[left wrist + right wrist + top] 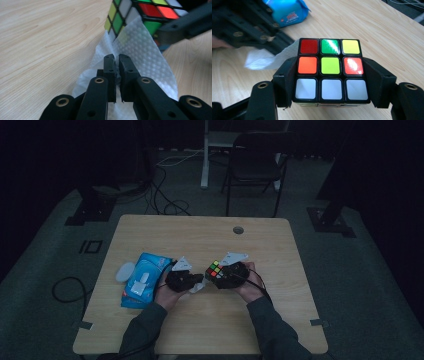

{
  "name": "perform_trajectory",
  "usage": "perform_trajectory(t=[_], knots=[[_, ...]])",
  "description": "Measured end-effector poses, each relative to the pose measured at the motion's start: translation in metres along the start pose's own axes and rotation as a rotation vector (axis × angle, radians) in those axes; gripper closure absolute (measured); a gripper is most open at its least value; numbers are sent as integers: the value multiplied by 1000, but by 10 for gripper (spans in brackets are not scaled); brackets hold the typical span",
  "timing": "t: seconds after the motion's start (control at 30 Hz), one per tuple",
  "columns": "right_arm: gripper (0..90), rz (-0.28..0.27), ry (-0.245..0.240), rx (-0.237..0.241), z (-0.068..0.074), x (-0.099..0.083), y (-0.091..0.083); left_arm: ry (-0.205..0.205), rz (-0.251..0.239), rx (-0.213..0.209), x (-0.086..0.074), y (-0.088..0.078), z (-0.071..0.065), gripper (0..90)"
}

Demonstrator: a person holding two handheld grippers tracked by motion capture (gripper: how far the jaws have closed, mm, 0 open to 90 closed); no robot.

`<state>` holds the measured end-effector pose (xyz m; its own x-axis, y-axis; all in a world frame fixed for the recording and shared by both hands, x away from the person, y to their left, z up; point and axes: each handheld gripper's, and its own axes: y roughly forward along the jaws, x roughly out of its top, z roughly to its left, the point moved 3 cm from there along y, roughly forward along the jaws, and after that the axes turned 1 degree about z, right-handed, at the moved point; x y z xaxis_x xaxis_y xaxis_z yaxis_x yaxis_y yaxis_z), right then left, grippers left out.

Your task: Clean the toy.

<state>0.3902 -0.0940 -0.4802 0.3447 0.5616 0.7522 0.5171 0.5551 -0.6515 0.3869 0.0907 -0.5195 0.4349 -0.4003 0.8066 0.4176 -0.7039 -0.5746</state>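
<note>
A colourful puzzle cube (330, 70) sits clamped between the jaws of my right gripper (329, 82), held just above the wooden table (200, 235). My left gripper (116, 62) is shut on a white textured wipe (145, 55), whose upper edge lies against the cube's side (117, 17). In the high view the two grippers meet near the table's middle: the left gripper (192, 281), the cube (215, 269) and the right gripper (225, 275) stand close together, with the wipe (196, 288) hanging below them. The right gripper's jaw crosses the upper right of the left gripper view.
A blue pack of wipes (144, 279) lies left of the hands, with a pale round lid (125, 271) beside it. A cable hole (238, 230) sits near the table's far edge. Beyond the table stand a dark chair (255, 165) and floor cables (165, 195).
</note>
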Motion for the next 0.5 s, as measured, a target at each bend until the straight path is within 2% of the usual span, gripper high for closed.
perform_trajectory(t=[0.07,0.17,0.37,0.5], knots=[[343,1,7,-4,-1,0,0,5,-6,3,0,-1,-3,861],[343,-1,34,-18,-4,2,1,33,-13,1,2,-3,-12,861],[343,0,60,-27,-4,4,5,79,-10,-2,4,2,-24,862],[343,3,63,-30,-1,5,8,82,-7,-5,4,8,-28,862]])
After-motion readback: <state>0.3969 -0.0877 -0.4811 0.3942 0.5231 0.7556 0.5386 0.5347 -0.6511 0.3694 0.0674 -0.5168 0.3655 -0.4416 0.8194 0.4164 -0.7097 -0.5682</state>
